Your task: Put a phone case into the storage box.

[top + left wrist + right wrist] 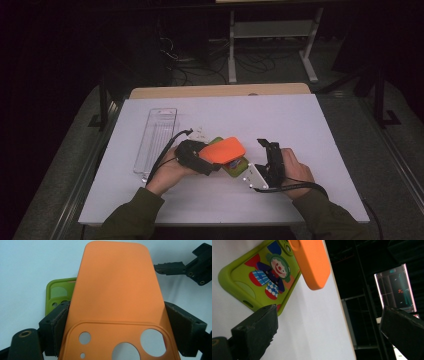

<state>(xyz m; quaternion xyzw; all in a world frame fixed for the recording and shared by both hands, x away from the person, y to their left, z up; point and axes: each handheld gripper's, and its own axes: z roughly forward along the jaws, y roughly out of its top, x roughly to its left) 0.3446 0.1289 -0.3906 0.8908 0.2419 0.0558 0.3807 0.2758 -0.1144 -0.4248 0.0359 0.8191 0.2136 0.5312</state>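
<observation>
My left gripper (212,163) is shut on an orange phone case (227,149), with the pads pressing its two long edges near the camera cutouts (115,297). The orange case is held tilted above a green phone case (236,166), which lies flat on the white table and carries a clown picture (249,282). In the left gripper view a corner of the green case (57,293) peeks out from under the orange one. My right gripper (267,146) stands open to the right of both cases, with nothing between its jaws (329,325).
A clear plastic tray (157,140) lies lengthwise at the left of the white tabletop (300,120). A small white object (200,132) rests just behind the left hand. Beyond the far edge stand a table frame (270,30) and cables on the dark floor.
</observation>
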